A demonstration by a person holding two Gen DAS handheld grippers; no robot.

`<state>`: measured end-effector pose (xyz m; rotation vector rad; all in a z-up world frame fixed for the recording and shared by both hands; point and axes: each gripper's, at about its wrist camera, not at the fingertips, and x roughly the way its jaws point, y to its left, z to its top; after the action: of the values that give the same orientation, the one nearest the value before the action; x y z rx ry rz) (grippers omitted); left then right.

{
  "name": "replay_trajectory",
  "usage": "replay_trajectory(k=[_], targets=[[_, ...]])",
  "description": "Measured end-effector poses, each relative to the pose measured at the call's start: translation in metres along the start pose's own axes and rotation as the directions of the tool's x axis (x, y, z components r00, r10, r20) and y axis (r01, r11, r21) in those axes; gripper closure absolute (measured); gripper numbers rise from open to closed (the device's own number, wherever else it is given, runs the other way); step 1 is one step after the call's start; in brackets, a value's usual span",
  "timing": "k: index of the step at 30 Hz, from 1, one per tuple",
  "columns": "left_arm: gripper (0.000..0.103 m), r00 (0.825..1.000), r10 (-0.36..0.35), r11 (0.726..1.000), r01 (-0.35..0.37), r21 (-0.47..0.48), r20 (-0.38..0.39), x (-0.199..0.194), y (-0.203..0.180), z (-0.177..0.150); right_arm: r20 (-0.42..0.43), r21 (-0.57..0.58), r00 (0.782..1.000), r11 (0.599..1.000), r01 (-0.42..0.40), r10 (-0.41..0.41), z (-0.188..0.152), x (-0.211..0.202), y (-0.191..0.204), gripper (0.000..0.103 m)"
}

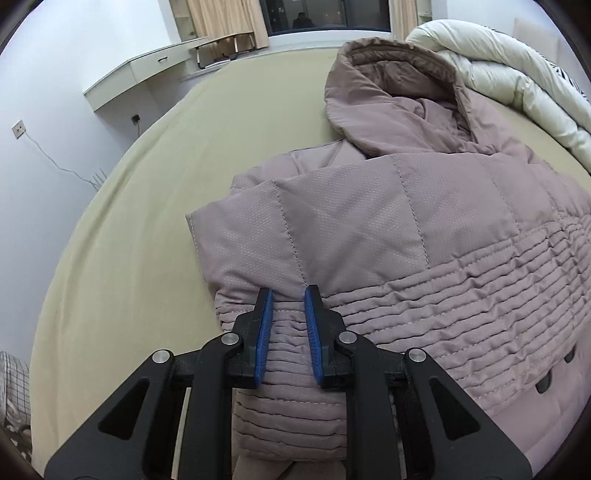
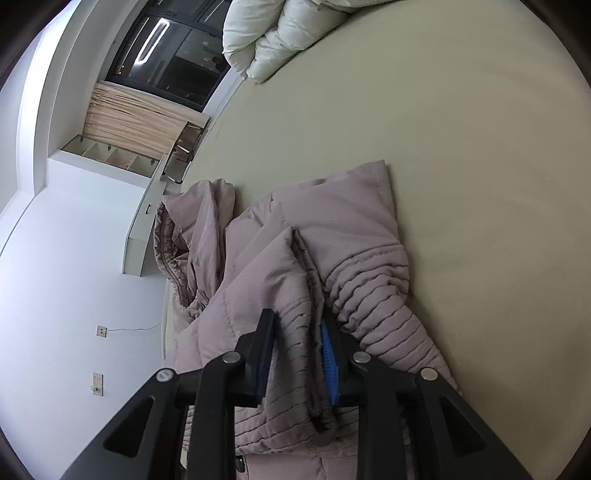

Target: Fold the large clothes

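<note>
Mauve jacket [image 1: 406,229]: quilted, hooded, partly folded on the olive bed [image 1: 122,236].
Left claw [image 1: 288,295]: pads slightly parted around ribbed hem fabric.
Right claw [image 2: 299,321]: closed on a bunched ribbed fold.
Duvet [image 1: 517,70]: cream, beside the hood.

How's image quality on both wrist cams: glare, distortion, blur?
Left wrist: strong fisheye bending of the bed, dark vignette corners, soft even light, sharp stitching on the jacket, dark window with a faint reflection. Right wrist: view rolled sideways, a bright lamp streak reflected in the window, jacket in focus, shadow between the right claw fingers.
</note>
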<state>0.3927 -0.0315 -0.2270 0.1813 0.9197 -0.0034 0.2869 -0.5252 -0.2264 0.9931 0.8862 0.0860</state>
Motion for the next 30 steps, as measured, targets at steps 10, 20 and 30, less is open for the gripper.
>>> replay_trajectory(k=[10,20,30], targets=[[0.086,0.997,-0.017,1.000,0.019,-0.024,0.072,-0.022,0.005,-0.009,0.169,-0.415,0.975,0.887,0.202,-0.144,-0.025,-0.032,0.116,0.050],[0.085,0.984,-0.083,0.993,0.096,-0.072,0.158,-0.056,0.013,0.024,0.049,-0.494,0.967,0.835,0.242,-0.251,-0.050,0.015,0.102,0.054],[0.036,0.972,-0.227,0.958,0.234,-0.165,0.060,0.031,-0.019,0.189,0.125,-0.489,0.981,0.851,0.190,-0.147,0.021,-0.003,0.143,0.025]])
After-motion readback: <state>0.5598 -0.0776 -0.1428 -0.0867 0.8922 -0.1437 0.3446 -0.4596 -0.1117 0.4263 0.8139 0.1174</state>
